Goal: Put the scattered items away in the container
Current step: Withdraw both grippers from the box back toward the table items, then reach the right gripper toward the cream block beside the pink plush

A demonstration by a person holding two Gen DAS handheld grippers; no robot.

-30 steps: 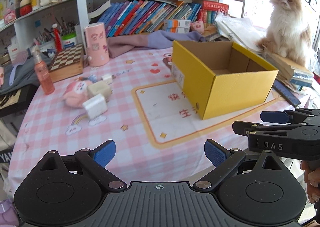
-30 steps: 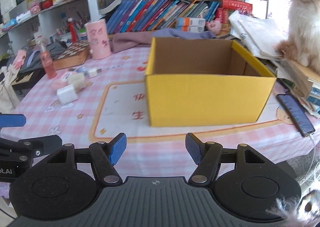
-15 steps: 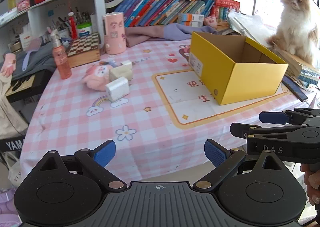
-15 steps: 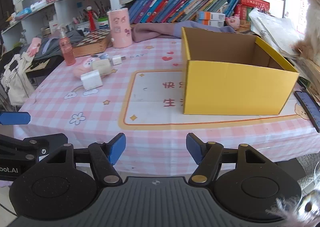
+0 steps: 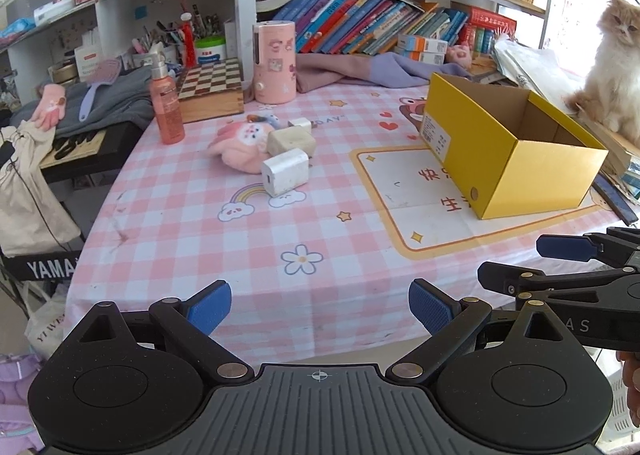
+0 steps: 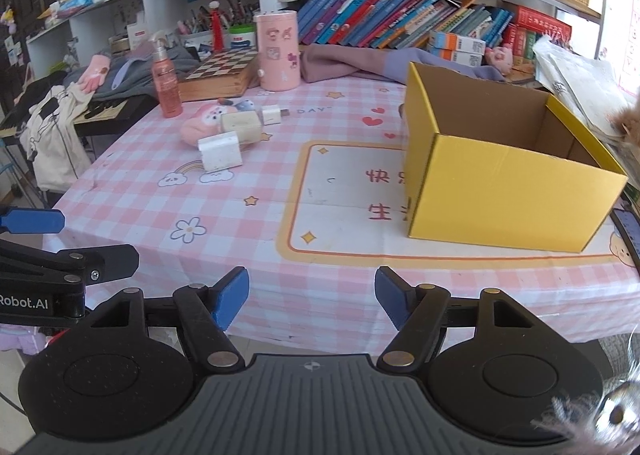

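Observation:
An open yellow cardboard box (image 5: 516, 159) (image 6: 500, 191) stands on the right of the pink checked tablecloth. To the left lie a white charger block (image 5: 285, 171) (image 6: 220, 153), a beige block (image 5: 291, 139) (image 6: 240, 127), a pink plush toy (image 5: 240, 145) (image 6: 198, 127) and a small white plug (image 5: 300, 123) (image 6: 274, 115). My left gripper (image 5: 320, 305) is open and empty, off the table's near edge. My right gripper (image 6: 312, 295) is open and empty, also short of the edge; it shows side-on in the left wrist view (image 5: 560, 263).
A pink spray bottle (image 5: 166, 107), a chessboard box (image 5: 210, 91) and a pink cylinder (image 5: 275, 63) stand at the back left. Bookshelves run behind. A cat (image 5: 616, 67) sits on stacked books at the right. A phone (image 6: 628, 231) lies by the box.
Both grippers have drawn back from the table and turned left; the box looks smaller and the scattered items sit nearer the middle of both views. Both stay open.

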